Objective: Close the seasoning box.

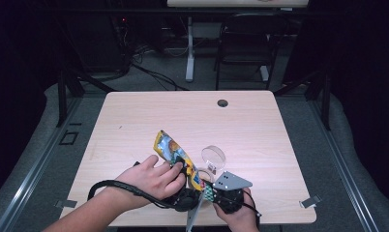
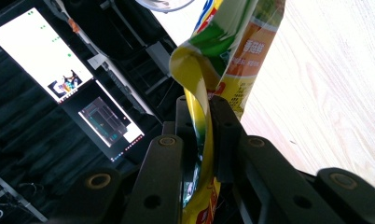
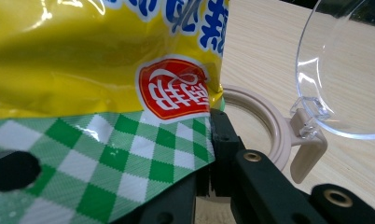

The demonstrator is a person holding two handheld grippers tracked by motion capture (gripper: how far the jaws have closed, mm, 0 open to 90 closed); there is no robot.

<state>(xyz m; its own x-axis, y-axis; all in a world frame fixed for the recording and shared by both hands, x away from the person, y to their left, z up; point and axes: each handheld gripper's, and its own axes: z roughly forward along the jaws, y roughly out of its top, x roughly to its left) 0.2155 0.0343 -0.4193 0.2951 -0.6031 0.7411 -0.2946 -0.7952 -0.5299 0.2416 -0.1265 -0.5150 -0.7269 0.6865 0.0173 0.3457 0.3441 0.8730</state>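
While both hands hovered near the front edge of the wooden table, the yellow snack bag was stretched btwn the two tongs, angled up and left off the tabletop. Just right of it sat a beige container w/ its clear hinged lid flipped open, touching nothing afaict.

Handling-wise, imo that bag was light, crinkly foil-plastic, soft and prob slippery, so it'd flop and slide if grabbed mid-panel. Best hold looked like the flat sealed edges, where the film is doubled and stiffer. Contents likely crushable, so no squeezing the puffy middle.

Left gripper: jaws nearly pressed together, pinching a folded yellow side edge of the bag, film clamped right btwn the pads.

Right gripper: jaws shut tight on the green-and-white checkered end seal, just under the red logo. Looked like a setup for tearing it open, tbh.
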